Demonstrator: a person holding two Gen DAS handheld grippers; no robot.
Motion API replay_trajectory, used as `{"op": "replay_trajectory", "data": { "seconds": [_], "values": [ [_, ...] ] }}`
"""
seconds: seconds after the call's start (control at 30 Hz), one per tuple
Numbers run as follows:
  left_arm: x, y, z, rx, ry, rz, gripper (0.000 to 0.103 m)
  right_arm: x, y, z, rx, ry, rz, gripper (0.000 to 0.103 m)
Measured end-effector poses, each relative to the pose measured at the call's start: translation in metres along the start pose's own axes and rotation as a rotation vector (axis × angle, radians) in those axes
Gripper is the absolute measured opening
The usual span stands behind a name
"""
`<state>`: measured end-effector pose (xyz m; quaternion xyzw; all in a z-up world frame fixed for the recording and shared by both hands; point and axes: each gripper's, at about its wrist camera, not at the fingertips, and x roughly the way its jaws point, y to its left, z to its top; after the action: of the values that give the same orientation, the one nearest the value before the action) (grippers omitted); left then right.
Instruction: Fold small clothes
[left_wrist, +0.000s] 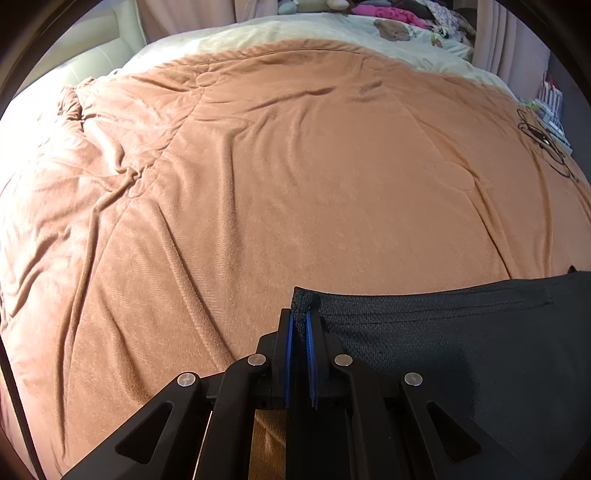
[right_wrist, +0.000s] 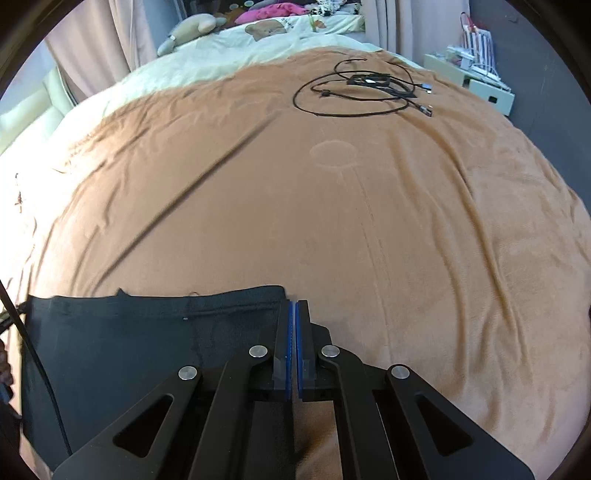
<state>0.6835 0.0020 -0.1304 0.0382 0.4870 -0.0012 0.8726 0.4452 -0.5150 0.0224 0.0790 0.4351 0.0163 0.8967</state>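
Note:
A small black knit garment (left_wrist: 461, 332) is stretched between my two grippers above a brown blanket (left_wrist: 277, 166). My left gripper (left_wrist: 300, 314) is shut on the garment's left top corner; the cloth sticks up between the blue pads. In the right wrist view the same garment (right_wrist: 147, 332) hangs to the left, and my right gripper (right_wrist: 294, 306) is shut on its right top corner, at the waistband edge. The lower part of the garment is hidden behind the gripper bodies.
The brown blanket (right_wrist: 369, 221) covers a wide bed. Black cables and a small device (right_wrist: 369, 86) lie on it at the far right. Plush toys and pink clothes (right_wrist: 266, 11) sit at the far end. A white cabinet (right_wrist: 476, 81) stands beside the bed.

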Motion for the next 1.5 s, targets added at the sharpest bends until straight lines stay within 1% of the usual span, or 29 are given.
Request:
{"op": "replay_trajectory", "data": {
  "seconds": [0.13,0.17,0.2,0.23,0.27,0.33,0.4,0.47,0.53,0.6,0.8,0.9,1.07,1.17,1.37,1.5],
  "values": [
    [0.002,-0.001,0.0,-0.004,0.014,0.009,0.008,-0.001,0.001,-0.004,0.0,0.038,0.012,0.0],
    [0.002,0.0,-0.001,-0.011,0.015,0.01,0.008,-0.003,0.0,-0.004,0.001,0.041,0.019,0.009],
    [0.001,0.001,-0.002,-0.018,0.015,0.01,0.008,-0.006,0.0,-0.007,0.004,0.041,0.03,0.019],
    [0.001,0.002,-0.002,-0.022,0.017,0.01,0.009,-0.009,-0.001,-0.005,0.005,0.039,0.037,0.051],
    [0.001,0.003,-0.002,-0.026,0.021,0.014,0.011,-0.012,-0.001,-0.006,0.004,0.031,0.042,0.073],
    [-0.001,0.005,-0.003,-0.039,0.03,0.007,0.013,-0.023,-0.001,-0.01,-0.008,0.012,0.047,0.074],
    [-0.007,0.008,-0.005,-0.051,0.043,-0.004,0.017,-0.028,0.002,-0.014,-0.026,0.025,0.062,0.074],
    [-0.016,0.009,-0.009,-0.052,0.041,-0.038,0.024,-0.039,0.007,-0.021,-0.067,0.017,0.06,0.074],
    [-0.031,0.012,-0.016,-0.055,0.024,-0.058,0.04,-0.051,0.009,-0.027,-0.095,0.002,0.057,0.074],
    [-0.047,0.015,-0.025,-0.061,0.012,-0.08,0.046,-0.061,0.009,-0.036,-0.101,0.0,0.061,0.074],
    [-0.084,0.023,-0.056,-0.076,0.011,-0.124,0.046,-0.083,0.006,-0.062,-0.098,0.016,0.072,0.074],
    [-0.101,0.029,-0.08,-0.099,0.018,-0.155,0.046,-0.099,0.004,-0.077,-0.088,0.018,0.073,0.074],
    [-0.122,0.033,-0.121,-0.109,0.028,-0.159,0.046,-0.124,0.001,-0.101,-0.08,0.022,0.072,0.074],
    [-0.13,0.035,-0.15,-0.13,0.044,-0.177,0.046,-0.137,-0.001,-0.121,-0.076,0.027,0.063,0.074],
    [-0.139,0.033,-0.191,-0.142,0.065,-0.18,0.046,-0.158,-0.006,-0.157,-0.072,0.039,0.027,0.074],
    [-0.139,0.031,-0.208,-0.147,0.079,-0.17,0.046,-0.163,-0.005,-0.174,-0.069,0.049,0.006,0.074]
  ]
}}
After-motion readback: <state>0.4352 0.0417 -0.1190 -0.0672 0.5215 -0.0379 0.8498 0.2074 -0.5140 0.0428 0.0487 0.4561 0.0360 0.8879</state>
